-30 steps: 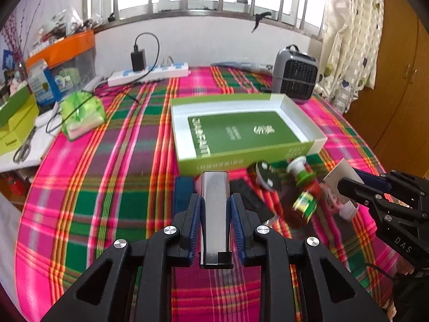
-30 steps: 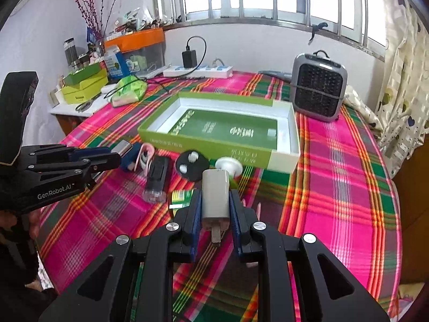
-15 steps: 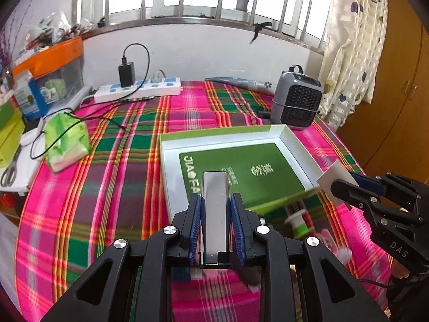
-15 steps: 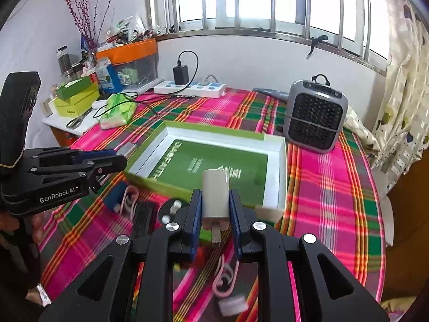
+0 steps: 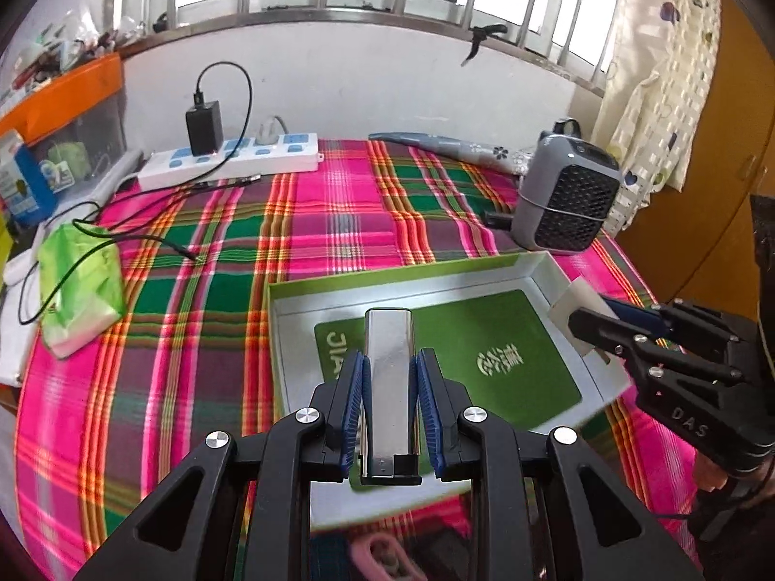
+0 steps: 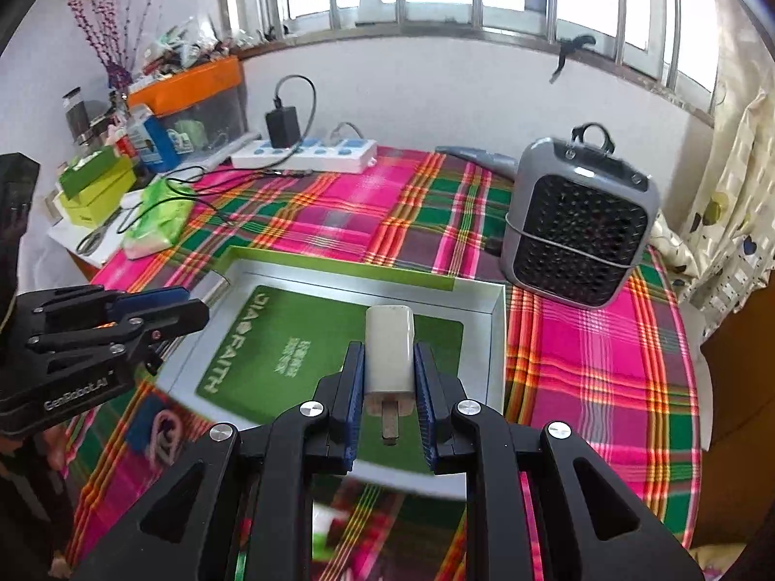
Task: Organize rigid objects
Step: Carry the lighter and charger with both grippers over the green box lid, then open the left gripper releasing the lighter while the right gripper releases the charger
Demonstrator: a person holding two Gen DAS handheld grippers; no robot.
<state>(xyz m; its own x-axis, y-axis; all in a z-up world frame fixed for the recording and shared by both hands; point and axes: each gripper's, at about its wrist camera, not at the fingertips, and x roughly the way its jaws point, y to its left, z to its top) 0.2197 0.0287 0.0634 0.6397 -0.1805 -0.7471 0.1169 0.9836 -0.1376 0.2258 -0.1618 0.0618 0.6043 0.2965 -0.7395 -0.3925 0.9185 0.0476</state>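
My left gripper is shut on a flat silver metal bar and hangs over the near part of the shallow green-and-white box. My right gripper is shut on a white plug charger, prongs toward the camera, also above the box. Each gripper shows in the other's view: the right gripper at the box's right edge, the left gripper at its left edge. Small loose items on the cloth below, a pink cable among them, are mostly hidden.
A grey fan heater stands behind the box at the right. A white power strip with a black adapter lies at the back. A green tissue pack and clutter boxes sit at the left. Plaid cloth covers the table.
Both grippers have moved forward with their loads, from above the loose items in front of the box to over the box itself. The bottle and small items have dropped out of view.
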